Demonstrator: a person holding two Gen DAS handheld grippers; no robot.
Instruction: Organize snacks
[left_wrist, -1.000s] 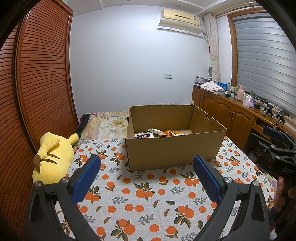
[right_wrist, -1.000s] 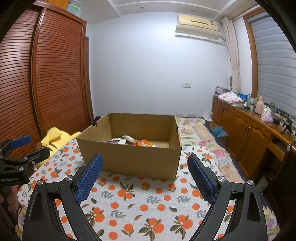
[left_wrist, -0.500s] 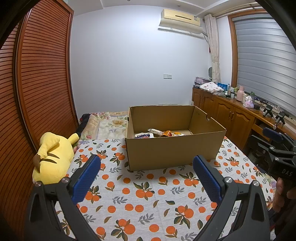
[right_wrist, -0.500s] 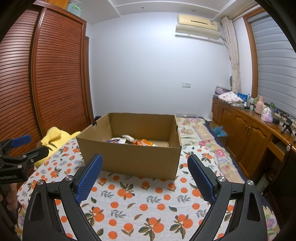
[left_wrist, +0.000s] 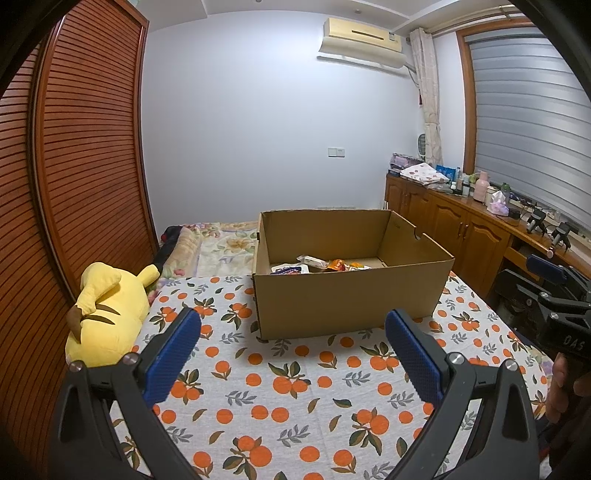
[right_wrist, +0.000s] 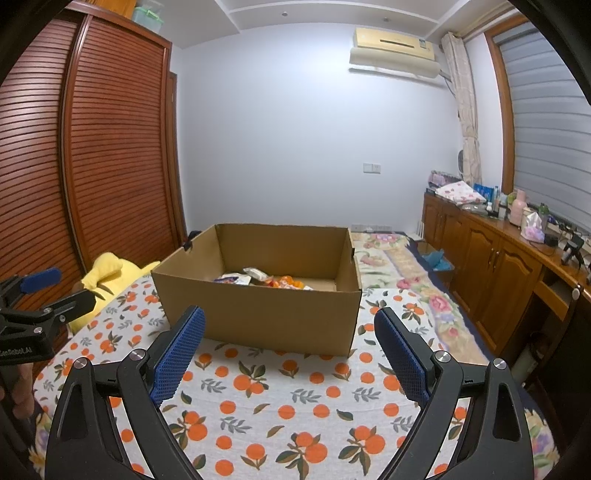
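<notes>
The open brown cardboard box (left_wrist: 347, 295) holding snack packets (left_wrist: 314, 263) sits mid-frame, beyond both spread, empty claws: left gripper (left_wrist: 293, 332), right gripper (right_wrist: 290, 330).

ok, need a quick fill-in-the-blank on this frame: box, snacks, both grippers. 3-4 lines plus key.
1. The snack packets lie inside the open brown ____ box.
2. The box stands on a cloth printed with ____ fruit.
3. The left gripper and right gripper both have their blue-padded jaws ____, holding nothing.
4. The yellow ____ toy lies at the cloth's left edge, beside the slatted wooden wardrobe.

Missing words: cardboard; orange; open; plush
</notes>
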